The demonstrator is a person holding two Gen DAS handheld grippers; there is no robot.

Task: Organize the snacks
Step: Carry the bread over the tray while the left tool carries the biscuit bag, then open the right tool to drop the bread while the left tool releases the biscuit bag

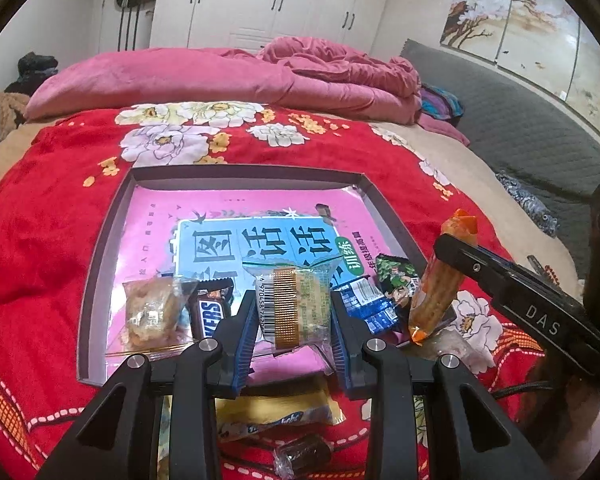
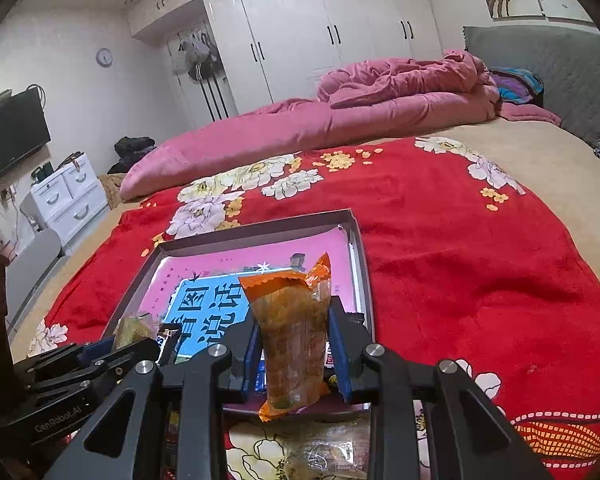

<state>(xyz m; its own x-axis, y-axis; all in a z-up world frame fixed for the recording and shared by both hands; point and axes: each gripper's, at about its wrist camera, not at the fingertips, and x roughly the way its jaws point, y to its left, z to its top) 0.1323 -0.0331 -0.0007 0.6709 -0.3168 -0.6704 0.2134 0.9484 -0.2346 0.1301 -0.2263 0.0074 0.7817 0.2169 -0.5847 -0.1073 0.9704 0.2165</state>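
Left gripper point(image 1: 294, 312): jaws narrowed on a clear-wrapped cake with a gold band point(image 1: 296, 304), held upright at lower centre of the left wrist view, over the near edge of the tray.
Right gripper point(image 2: 294, 344): jaws clamped on an orange-ended snack packet point(image 2: 294, 336), standing upright at lower centre of the right wrist view; in the left wrist view it hangs at the right, by the tray's near right corner.
Tray point(image 1: 100, 248): shallow, grey-rimmed, pink-lined, on the red floral blanket point(image 1: 40, 240), mid-frame.
In the tray: a crumbly snack in a clear bag point(image 1: 152, 316) at lower left, a Snickers bar point(image 1: 212, 312) just beside it, a blue packet point(image 1: 366, 300) and a green packet point(image 1: 398, 276) at right.
On the blanket, bottom of frame: a yellow packet point(image 1: 276, 412) and a dark wrapped sweet point(image 1: 300, 456).
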